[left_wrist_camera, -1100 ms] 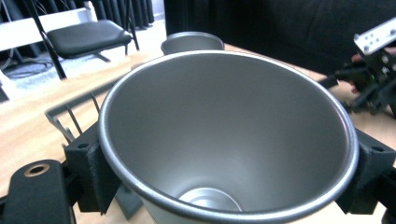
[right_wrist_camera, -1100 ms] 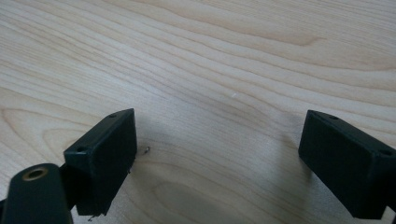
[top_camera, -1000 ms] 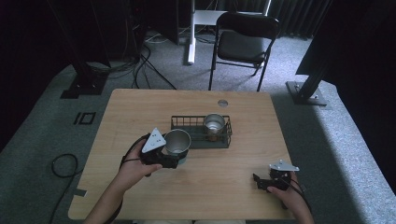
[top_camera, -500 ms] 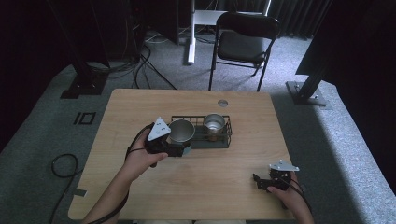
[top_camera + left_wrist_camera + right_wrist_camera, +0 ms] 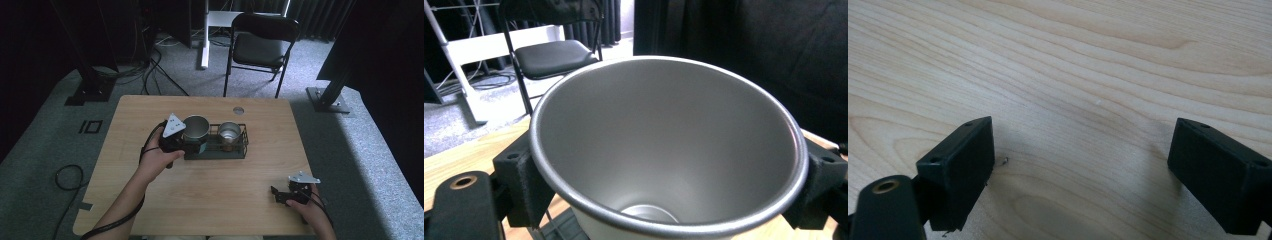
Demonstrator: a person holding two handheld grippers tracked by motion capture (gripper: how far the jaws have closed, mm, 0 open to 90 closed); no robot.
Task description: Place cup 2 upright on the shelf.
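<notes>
My left gripper (image 5: 190, 142) is shut on a large steel cup (image 5: 196, 128), held upright at the left end of a black wire basket (image 5: 239, 150) in the middle of the table. In the left gripper view the cup (image 5: 664, 145) is empty, and both black pads (image 5: 524, 182) press on its sides just under the rim. A smaller steel cup (image 5: 229, 133) stands inside the basket, toward its right. My right gripper (image 5: 278, 194) rests near the table's front right corner. Its jaws (image 5: 1083, 170) stand open over bare wood with nothing between them.
The wooden table (image 5: 150, 110) has a round cable hole (image 5: 238, 110) near its far edge. A black folding chair (image 5: 260, 45) stands beyond the table. Cables (image 5: 65, 177) lie on the carpet at the left.
My left hand has carried the large cup up and to the right, from beside the basket to over its left end. The right gripper has stayed put.
</notes>
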